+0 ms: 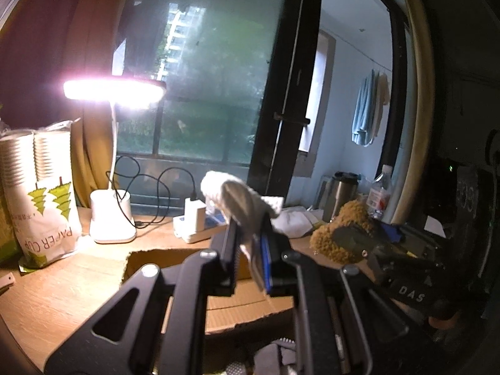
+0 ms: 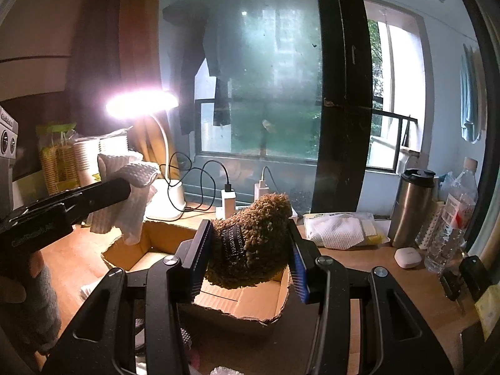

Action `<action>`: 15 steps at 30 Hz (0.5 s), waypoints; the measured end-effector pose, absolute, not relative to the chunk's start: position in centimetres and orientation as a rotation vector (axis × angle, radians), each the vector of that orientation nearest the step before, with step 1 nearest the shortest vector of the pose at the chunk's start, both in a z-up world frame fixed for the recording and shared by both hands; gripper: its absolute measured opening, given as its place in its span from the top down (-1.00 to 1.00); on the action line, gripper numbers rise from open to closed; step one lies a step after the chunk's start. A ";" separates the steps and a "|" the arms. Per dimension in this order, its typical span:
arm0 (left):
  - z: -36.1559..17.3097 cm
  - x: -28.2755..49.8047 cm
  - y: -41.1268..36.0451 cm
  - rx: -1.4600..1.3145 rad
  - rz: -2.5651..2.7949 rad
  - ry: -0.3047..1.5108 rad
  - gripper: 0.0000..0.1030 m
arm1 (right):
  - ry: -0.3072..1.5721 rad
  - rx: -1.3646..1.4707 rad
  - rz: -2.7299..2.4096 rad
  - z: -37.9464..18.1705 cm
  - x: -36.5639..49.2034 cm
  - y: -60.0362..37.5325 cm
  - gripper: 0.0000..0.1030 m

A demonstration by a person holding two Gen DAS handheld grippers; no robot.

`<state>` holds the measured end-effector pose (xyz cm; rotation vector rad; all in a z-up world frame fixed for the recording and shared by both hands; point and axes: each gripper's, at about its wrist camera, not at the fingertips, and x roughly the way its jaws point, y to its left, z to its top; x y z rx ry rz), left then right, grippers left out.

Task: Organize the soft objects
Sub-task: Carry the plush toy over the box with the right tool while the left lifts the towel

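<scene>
My left gripper is shut on a white and grey knitted cloth and holds it above an open cardboard box. The cloth also shows at the left of the right wrist view, hanging over the box's far left corner. My right gripper is shut on a brown fuzzy plush item with a dark label, held over the same box. In the left wrist view the plush is to the right, with the right gripper on it.
A lit white desk lamp, a paper-cup bag, and chargers with cables stand at the back of the wooden desk. A steel tumbler, water bottle, packet of white cloths and small white case stand right.
</scene>
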<state>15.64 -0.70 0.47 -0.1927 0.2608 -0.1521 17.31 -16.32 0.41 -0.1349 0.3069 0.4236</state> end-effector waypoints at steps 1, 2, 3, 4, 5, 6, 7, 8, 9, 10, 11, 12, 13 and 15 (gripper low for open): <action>0.4 15.8 -0.7 -0.193 -0.150 0.265 0.77 | 0.309 -0.134 0.422 0.3 17.5 -16.3 0.08; 0.2 16.1 -0.8 -0.192 -0.148 0.272 0.77 | 0.311 -0.134 0.419 0.2 17.7 -16.2 0.08; -0.1 16.4 -0.8 -0.190 -0.144 0.277 0.77 | 0.310 -0.135 0.416 0.1 17.8 -16.2 0.08; -0.2 16.5 -0.9 -0.187 -0.142 0.282 0.78 | 0.310 -0.136 0.414 0.1 17.9 -16.1 0.07; -0.5 16.9 -1.0 -0.185 -0.139 0.290 0.77 | 0.312 -0.134 0.412 0.0 18.1 -16.1 0.07; -0.7 17.2 -1.0 -0.184 -0.139 0.296 0.77 | 0.313 -0.131 0.413 -0.1 18.3 -16.1 0.07; -1.1 17.6 -1.0 -0.186 -0.139 0.308 0.77 | 0.316 -0.129 0.413 -0.3 18.5 -16.1 0.07; -1.3 17.9 -1.0 -0.189 -0.140 0.318 0.78 | 0.319 -0.128 0.412 -0.4 18.7 -16.0 0.07; -1.7 18.2 -1.1 -0.191 -0.137 0.327 0.78 | 0.323 -0.127 0.412 -0.6 18.9 -16.0 0.07; -1.9 18.3 -1.1 -0.188 -0.136 0.328 0.78 | 0.328 -0.126 0.414 -0.9 19.1 -15.9 0.07; -2.1 18.5 -1.1 -0.186 -0.140 0.332 0.78 | 0.333 -0.126 0.415 -1.1 19.3 -15.8 0.07; -2.4 18.7 -1.2 -0.187 -0.144 0.336 0.78 | 0.339 -0.128 0.416 -1.3 19.5 -15.7 0.07; -2.6 18.9 -1.3 -0.185 -0.143 0.341 0.77 | 0.344 -0.129 0.417 -1.5 19.7 -15.6 0.07; -3.2 19.5 -1.4 -0.180 -0.141 0.368 0.78 | 0.355 -0.129 0.420 -1.9 20.0 -15.4 0.07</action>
